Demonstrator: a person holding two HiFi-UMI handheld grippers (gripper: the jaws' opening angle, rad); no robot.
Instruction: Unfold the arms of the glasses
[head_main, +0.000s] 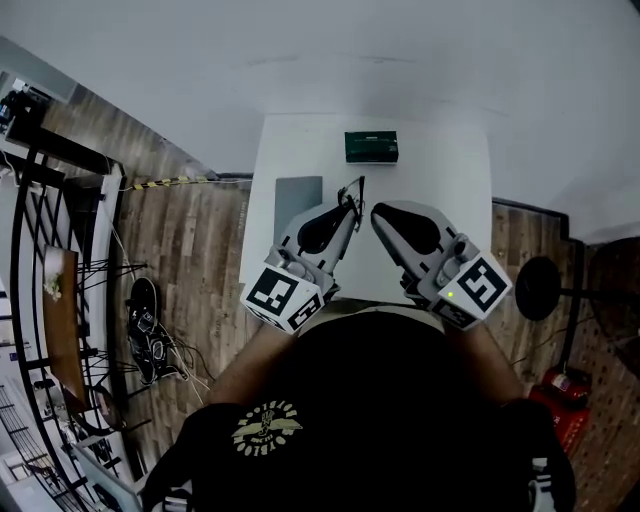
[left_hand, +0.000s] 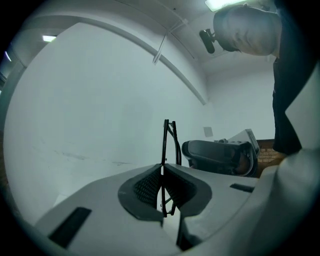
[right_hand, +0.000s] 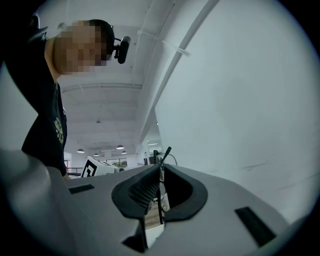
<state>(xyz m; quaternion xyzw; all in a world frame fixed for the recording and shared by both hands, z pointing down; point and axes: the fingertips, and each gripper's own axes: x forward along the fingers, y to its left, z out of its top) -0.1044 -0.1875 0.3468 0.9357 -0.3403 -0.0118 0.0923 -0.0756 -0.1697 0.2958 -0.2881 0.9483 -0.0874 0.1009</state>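
The black thin-framed glasses (head_main: 354, 190) hang in the air over the white table (head_main: 450, 180), between my two grippers. My left gripper (head_main: 347, 207) is shut on the frame. In the left gripper view the glasses (left_hand: 167, 142) stick straight up out of the closed jaws (left_hand: 162, 172), and the right gripper (left_hand: 187, 149) is just to their right. My right gripper (head_main: 377, 211) has its jaws closed on a thin black arm of the glasses (right_hand: 166, 151), whose tip pokes out above the jaws (right_hand: 160, 172). The lenses are hidden.
A dark green case (head_main: 371, 146) lies at the table's far edge and a grey cloth (head_main: 298, 195) at its left. Shoes (head_main: 145, 330) sit on the wooden floor to the left. A round black stand base (head_main: 540, 288) and a red object (head_main: 560, 385) are on the right.
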